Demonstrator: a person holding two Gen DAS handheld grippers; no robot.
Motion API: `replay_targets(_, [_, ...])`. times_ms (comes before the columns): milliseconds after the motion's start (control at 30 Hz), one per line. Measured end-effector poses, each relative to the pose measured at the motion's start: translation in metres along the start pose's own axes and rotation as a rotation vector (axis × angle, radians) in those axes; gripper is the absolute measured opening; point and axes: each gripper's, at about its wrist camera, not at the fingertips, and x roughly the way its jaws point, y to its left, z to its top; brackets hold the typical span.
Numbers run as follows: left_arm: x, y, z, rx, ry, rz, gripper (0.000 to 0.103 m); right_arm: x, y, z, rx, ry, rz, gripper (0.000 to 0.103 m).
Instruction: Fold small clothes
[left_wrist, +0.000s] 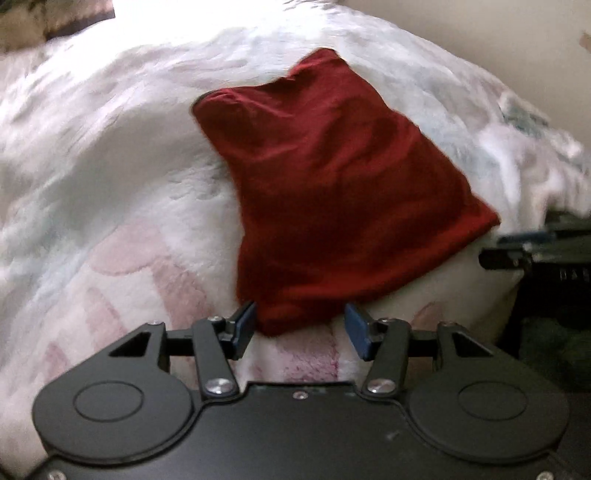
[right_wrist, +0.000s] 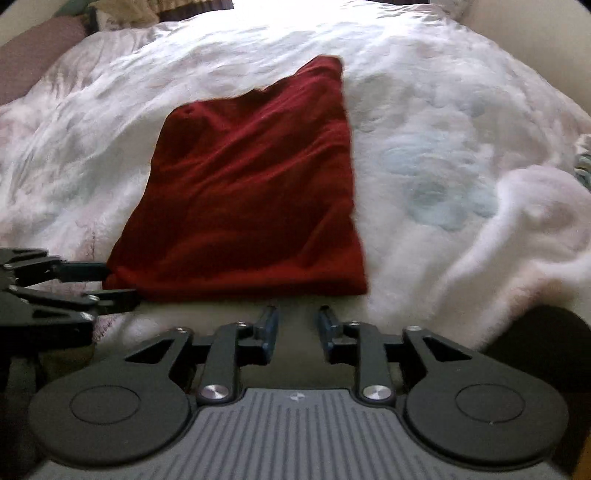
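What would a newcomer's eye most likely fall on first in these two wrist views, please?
Most likely the dark red garment, lying fairly flat in the middle of the pale, faintly patterned bedspread. Next, the two black grippers with blue pads at its near edge: the left gripper open around the garment's near left corner, and the right gripper open just short of the hem, touching nothing.

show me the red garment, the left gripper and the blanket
red garment (right_wrist: 251, 199): right wrist view, middle of the cloth.
left gripper (left_wrist: 300, 330): left wrist view, midway between its open fingertips, at the garment's near corner.
blanket (right_wrist: 443, 122): right wrist view, bare patch right of the garment.
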Motion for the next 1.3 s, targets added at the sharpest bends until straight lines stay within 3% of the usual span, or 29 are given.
replay_targets(33, [-0.006, 0.0, 0.003, -0.024, -0.01, 0.009, 0.054, -0.006, -0.001, 0.0, 0.011, -0.008, -0.012, 0.053])
replay_targets(100, [-0.02, -0.008, 0.011, -0.036, -0.032, 0.035, 0.055, -0.018, 0.0, 0.002, 0.028, -0.026, -0.04, 0.078])
replay_targets(267, [-0.052, -0.034, 0.015, -0.003, -0.061, 0.023, 0.056, -0.048, 0.008, 0.005, 0.052, -0.084, -0.059, 0.086])
replay_targets(600, [-0.078, -0.048, 0.008, -0.028, -0.116, 0.063, 0.058, -0.083, 0.027, -0.011, 0.039, -0.145, -0.079, 0.086])
replay_targets(1000, [-0.12, -0.062, -0.02, -0.038, -0.155, 0.055, 0.058, -0.111, 0.045, -0.031, 0.012, -0.186, -0.09, 0.086])
replay_targets(1300, [-0.117, -0.063, -0.023, -0.054, -0.153, 0.057, 0.058, -0.109, 0.048, -0.03, 0.003, -0.183, -0.086, 0.087])
